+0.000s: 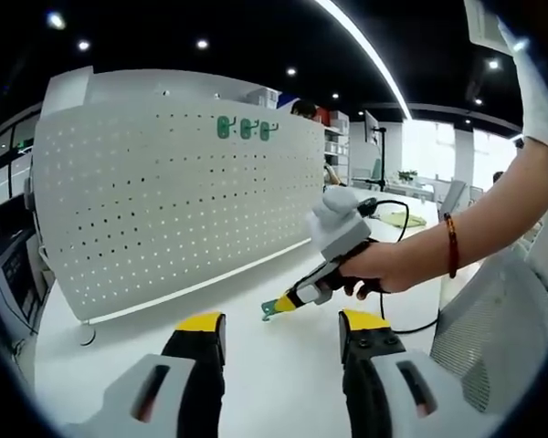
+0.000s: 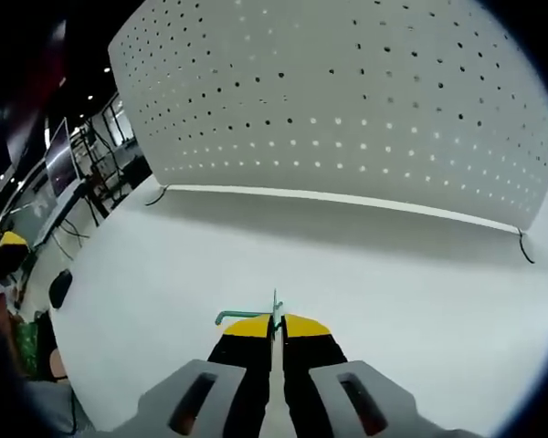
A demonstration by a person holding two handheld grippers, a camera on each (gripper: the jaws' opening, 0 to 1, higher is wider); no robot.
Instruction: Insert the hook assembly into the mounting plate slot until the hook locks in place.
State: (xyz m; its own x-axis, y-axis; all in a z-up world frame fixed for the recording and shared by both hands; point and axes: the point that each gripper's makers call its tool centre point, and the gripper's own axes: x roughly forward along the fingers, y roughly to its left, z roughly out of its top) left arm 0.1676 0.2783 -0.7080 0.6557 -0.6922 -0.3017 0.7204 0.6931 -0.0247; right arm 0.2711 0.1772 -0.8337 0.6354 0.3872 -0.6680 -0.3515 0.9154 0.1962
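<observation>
A white pegboard plate point(image 1: 173, 192) stands upright on the white table, with three green hooks point(image 1: 245, 129) hung near its top edge. In the left gripper view my left gripper point(image 1: 281, 330) is open, its yellow-tipped jaws apart with nothing between them. Beyond it a hand holds my right gripper point(image 1: 288, 302), shut on a green hook point(image 1: 268, 312) just above the table. In the right gripper view the right gripper point(image 2: 276, 326) is shut on the green hook point(image 2: 242, 316), whose thin arm sticks out to the left. The pegboard plate point(image 2: 347, 109) rises ahead of it.
The white table point(image 2: 164, 265) spreads in front of the pegboard. A black cable point(image 1: 411, 324) trails from the right gripper. A mesh chair back point(image 1: 493, 328) sits at the right. Desks, monitors and shelves stand in the background.
</observation>
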